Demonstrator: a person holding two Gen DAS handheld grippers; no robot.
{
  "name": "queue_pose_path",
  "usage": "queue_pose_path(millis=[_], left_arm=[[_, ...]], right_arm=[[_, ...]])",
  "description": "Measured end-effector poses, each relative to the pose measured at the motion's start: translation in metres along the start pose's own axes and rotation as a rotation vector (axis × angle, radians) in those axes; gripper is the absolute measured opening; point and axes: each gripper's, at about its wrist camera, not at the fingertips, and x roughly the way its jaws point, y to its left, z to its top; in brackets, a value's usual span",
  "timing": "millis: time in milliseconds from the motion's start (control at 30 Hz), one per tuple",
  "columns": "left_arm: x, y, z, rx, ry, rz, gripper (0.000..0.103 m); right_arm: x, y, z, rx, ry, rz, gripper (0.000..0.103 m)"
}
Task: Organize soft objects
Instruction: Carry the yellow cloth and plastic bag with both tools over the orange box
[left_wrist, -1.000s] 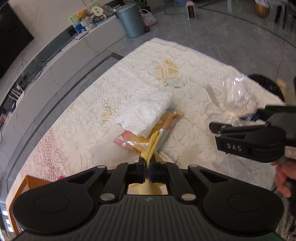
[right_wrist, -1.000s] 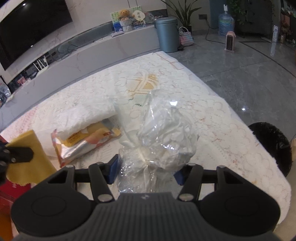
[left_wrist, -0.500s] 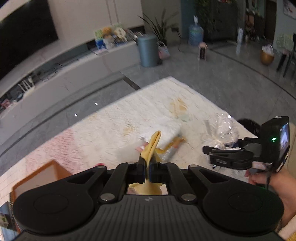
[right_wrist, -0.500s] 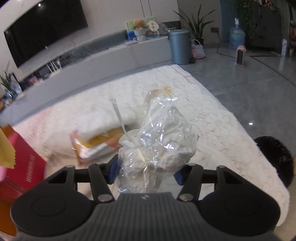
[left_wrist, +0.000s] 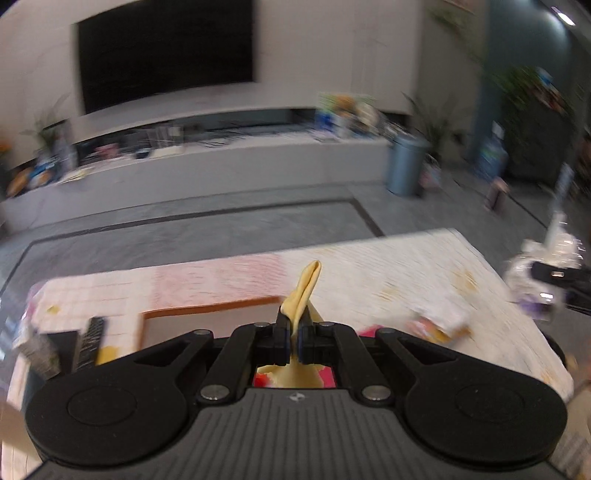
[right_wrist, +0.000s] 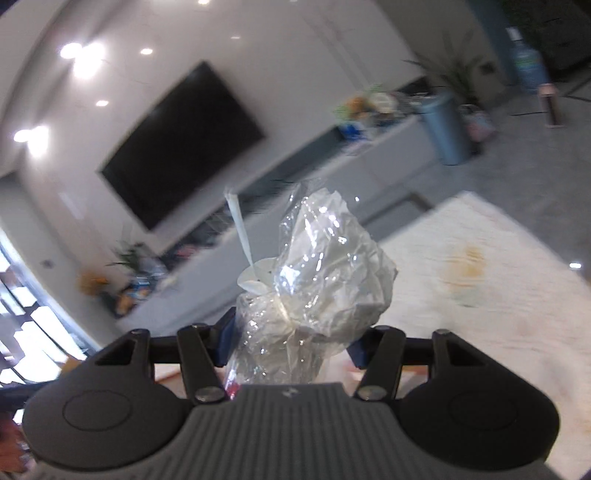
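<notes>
Both grippers have risen since half a second ago, so each camera now looks across the room at the black television (left_wrist: 166, 55) and the lace-covered table (left_wrist: 388, 280) has dropped low in both views. The left gripper (left_wrist: 293, 341) is pinched tight on a yellow cloth (left_wrist: 304, 288); its jaws are all but closed, a folded tongue of cloth stands up above them, and more of it hangs down behind them. The cloth is held above the near edge of the table, over an orange-rimmed box (left_wrist: 207, 314) that lies just to the left. The right gripper (right_wrist: 291, 341) has its jaws part-way apart, pressing on either side of a crinkled clear plastic bag (right_wrist: 317, 273) with something white inside; a pale strip sticks up from the bag's tied neck. The bag is held up in the air, with the table below it and to its right. In the left wrist view the bag and the right gripper show at the far right, beyond the right edge of the table. A snack wrapper (left_wrist: 439, 325) lies on the table near that edge, blurred
</notes>
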Motion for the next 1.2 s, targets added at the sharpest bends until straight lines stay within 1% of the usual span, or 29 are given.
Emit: queue_pose_path(millis=[67,167,233,300,400,467,533,567,633,700,733,800,833,867,900,967,1000,1033,1100,1133,1167,1200], left_arm=[[0.001,0.022,-0.007,-0.052,-0.009,0.033,0.004],[0.010,0.051,-0.017,-0.132,-0.016,0.064,0.004],[0.021,0.068,-0.022,-0.186,-0.006,0.082,0.004],[0.029,0.086,-0.029,-0.220,0.008,0.098,0.004],[0.040,0.109,-0.039,-0.269,0.015,0.116,0.004],[0.045,0.124,-0.049,-0.318,0.018,0.084,0.004],[0.056,0.132,-0.057,-0.342,0.037,0.042,0.004],[0.063,0.134,-0.060,-0.340,0.050,0.035,0.004],[0.076,0.135,-0.066,-0.314,0.076,0.048,0.004],[0.088,0.135,-0.070,-0.310,0.092,0.070,0.004],[0.093,0.137,-0.073,-0.321,0.102,0.066,0.004],[0.100,0.139,-0.078,-0.342,0.123,0.036,0.004],[0.103,0.138,-0.080,-0.334,0.133,0.035,0.004],[0.105,0.136,-0.082,-0.315,0.138,0.056,0.004],[0.106,0.134,-0.084,-0.294,0.140,0.092,0.005],[0.110,0.132,-0.087,-0.277,0.155,0.164,0.005],[0.112,0.132,-0.088,-0.273,0.164,0.188,0.005],[0.113,0.131,-0.090,-0.269,0.171,0.200,0.006],[0.116,0.131,-0.092,-0.262,0.185,0.197,0.007],[0.117,0.131,-0.093,-0.263,0.190,0.199,0.012],[0.117,0.130,-0.092,-0.266,0.188,0.209,0.022],[0.115,0.129,-0.092,-0.266,0.175,0.218,0.028]], right_arm=[[0.004,0.028,0.003,-0.022,0.005,0.047,0.057],[0.008,0.076,0.006,-0.111,-0.006,0.075,0.057],[0.012,0.107,0.007,-0.163,-0.008,0.103,0.057],[0.020,0.136,0.006,-0.205,-0.007,0.129,0.057],[0.040,0.176,-0.005,-0.284,0.002,0.137,0.057],[0.060,0.198,-0.016,-0.327,0.045,0.145,0.057],[0.082,0.216,-0.030,-0.361,0.106,0.159,0.057],[0.093,0.223,-0.040,-0.380,0.137,0.160,0.057],[0.116,0.238,-0.062,-0.426,0.197,0.153,0.057],[0.140,0.248,-0.087,-0.468,0.258,0.138,0.057],[0.150,0.252,-0.099,-0.487,0.290,0.137,0.057],[0.172,0.257,-0.119,-0.507,0.343,0.131,0.057],[0.180,0.258,-0.127,-0.508,0.360,0.123,0.057],[0.188,0.257,-0.132,-0.506,0.374,0.114,0.057],[0.193,0.255,-0.137,-0.503,0.385,0.108,0.057],[0.202,0.253,-0.143,-0.499,0.408,0.102,0.057],[0.204,0.251,-0.146,-0.497,0.414,0.097,0.057],[0.207,0.250,-0.146,-0.499,0.416,0.092,0.057],[0.208,0.248,-0.148,-0.502,0.417,0.085,0.057],[0.206,0.244,-0.148,-0.500,0.417,0.081,0.057],[0.207,0.242,-0.147,-0.498,0.417,0.075,0.057],[0.207,0.241,-0.147,-0.497,0.417,0.068,0.057]])
